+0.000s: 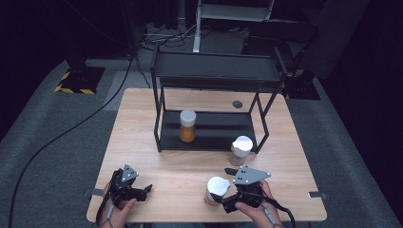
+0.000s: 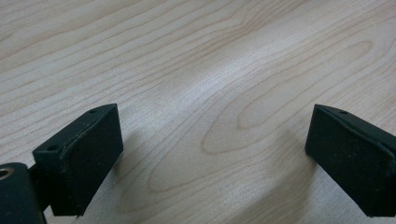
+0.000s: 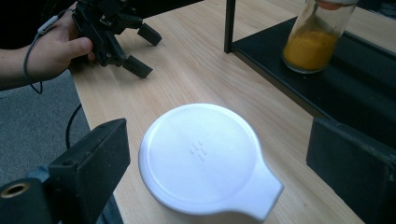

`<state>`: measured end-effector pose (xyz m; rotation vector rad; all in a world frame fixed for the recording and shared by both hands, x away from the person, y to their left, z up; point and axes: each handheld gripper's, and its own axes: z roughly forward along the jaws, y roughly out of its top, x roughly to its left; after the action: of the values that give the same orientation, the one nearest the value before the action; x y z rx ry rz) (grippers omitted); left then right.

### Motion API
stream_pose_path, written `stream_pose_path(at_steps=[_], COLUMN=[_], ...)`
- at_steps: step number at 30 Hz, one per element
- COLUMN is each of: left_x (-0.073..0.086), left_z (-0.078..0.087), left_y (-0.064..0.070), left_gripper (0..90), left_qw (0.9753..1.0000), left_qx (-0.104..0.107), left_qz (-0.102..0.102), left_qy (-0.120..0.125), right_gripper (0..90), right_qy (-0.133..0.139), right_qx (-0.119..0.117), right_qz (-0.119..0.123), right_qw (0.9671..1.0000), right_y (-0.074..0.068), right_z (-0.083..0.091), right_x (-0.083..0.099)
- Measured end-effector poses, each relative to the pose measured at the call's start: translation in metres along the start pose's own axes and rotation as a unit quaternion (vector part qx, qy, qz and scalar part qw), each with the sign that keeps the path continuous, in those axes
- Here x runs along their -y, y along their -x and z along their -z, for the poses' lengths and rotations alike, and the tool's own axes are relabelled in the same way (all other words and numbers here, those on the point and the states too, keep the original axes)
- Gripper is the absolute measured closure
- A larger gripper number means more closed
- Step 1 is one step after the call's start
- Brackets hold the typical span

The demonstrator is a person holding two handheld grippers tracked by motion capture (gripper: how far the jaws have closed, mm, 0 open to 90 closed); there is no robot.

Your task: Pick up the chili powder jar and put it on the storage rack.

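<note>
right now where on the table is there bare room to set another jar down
Free: the wood between the left tongs and the rack, and the table's strip behind the rack. On the rack's shelf, room right of the orange jar. Crowded: front right, two white-lidded jars by the right tongs.

High view overlooks the table [image 1: 190, 166]; tool cameras skim it close.
</note>
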<state>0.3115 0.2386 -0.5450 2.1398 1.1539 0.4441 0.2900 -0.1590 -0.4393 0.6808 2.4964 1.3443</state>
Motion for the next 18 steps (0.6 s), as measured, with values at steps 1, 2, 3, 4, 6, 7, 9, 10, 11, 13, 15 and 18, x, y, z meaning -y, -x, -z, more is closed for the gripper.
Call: stream_pose_path(at_steps=[1,2,3,4,6,7,9,10,11,13,15,18], left_x=[0.0,0.0,0.0,0.0,0.0,0.0,0.0,0.0,0.0,0.0,0.0,0.0], left_z=[0.0,0.0,0.0,0.0,0.0,0.0,0.0,0.0,0.0,0.0,0.0,0.0], left_y=[0.0,0.0,0.0,0.0,0.0,0.0,0.0,0.0,0.0,0.0,0.0,0.0], left_gripper=[3.7,3.7,3.7,3.7,3.7,3.7,3.7,3.7,3.7,3.7,3.7,3.7], left_qw=[1.0,1.0,1.0,1.0,1.0,1.0,1.0,1.0,1.0,1.0,1.0,1.0], left_qx=[0.0,0.0,0.0,0.0,0.0,0.0,0.0,0.0,0.0,0.0,0.0,0.0], left_qz=[0.0,0.0,0.0,0.0,0.0,0.0,0.0,0.0,0.0,0.0,0.0,0.0], left_qy=[0.0,0.0,0.0,0.0,0.0,0.0,0.0,0.0,0.0,0.0,0.0,0.0], right_gripper=[6.3,6.3,6.3,6.3,6.3,6.3,6.4,6.4,6.5,6.7,7.4,8.0], right_qy=[0.0,-0.002,-0.004,-0.005,-0.007,-0.007,-0.009,-0.011,-0.012,-0.014,-0.015,-0.019], right_qx=[0.0,-0.002,-0.003,-0.004,-0.005,-0.006,-0.007,-0.008,-0.008,-0.009,-0.01,-0.011], right_qz=[0.0,0.0,-0.001,-0.002,-0.003,-0.004,-0.004,-0.004,-0.004,-0.003,-0.004,-0.004], right_qw=[1.0,1.0,1.0,1.0,1.0,0.9999,0.9999,0.9999,0.9999,0.9999,0.9998,0.9997], right_y=[0.0,-0.001,-0.001,-0.001,-0.001,-0.001,-0.002,-0.002,-0.002,-0.003,-0.003,-0.003], right_z=[-0.001,-0.002,-0.004,-0.005,-0.007,-0.008,-0.01,-0.011,-0.012,-0.014,-0.016,-0.019], right_x=[0.001,0.002,0.004,0.004,0.006,0.007,0.008,0.009,0.009,0.01,0.011,0.013])
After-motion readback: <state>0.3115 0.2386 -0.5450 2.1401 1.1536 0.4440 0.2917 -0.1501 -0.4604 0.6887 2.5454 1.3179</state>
